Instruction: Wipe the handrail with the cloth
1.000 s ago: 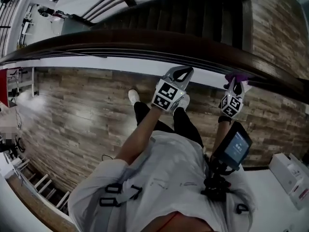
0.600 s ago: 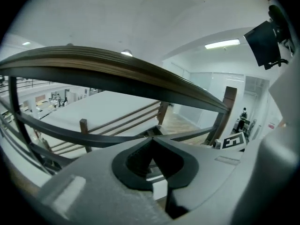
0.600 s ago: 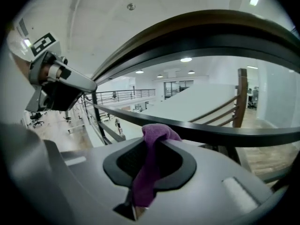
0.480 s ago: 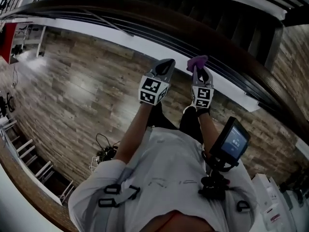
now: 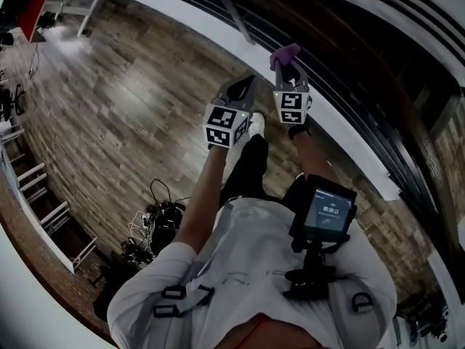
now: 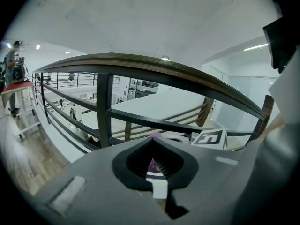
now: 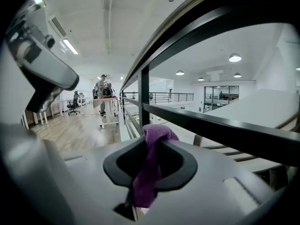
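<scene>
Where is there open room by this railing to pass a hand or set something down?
Open: the gap between the handrail and the bar below it, right of the post; the wooden floor between the white ledge and the cable heap. Crowded: around that heap, and where the left tongs and right tongs sit side by side.

The person is holding both arms out ahead, toward the upper middle of the head view. The left gripper (image 5: 243, 86) is sitting just left of centre. Its bare forearm (image 5: 203, 195) is running up to it from the lower middle, and its jaws are meeting at the tips with nothing between them. The right gripper (image 5: 285, 65) is reaching slightly higher, just beside the left. Its jaws are pinching a purple cloth (image 5: 285, 51), which is bunching above the tips and trailing down between them.
</scene>
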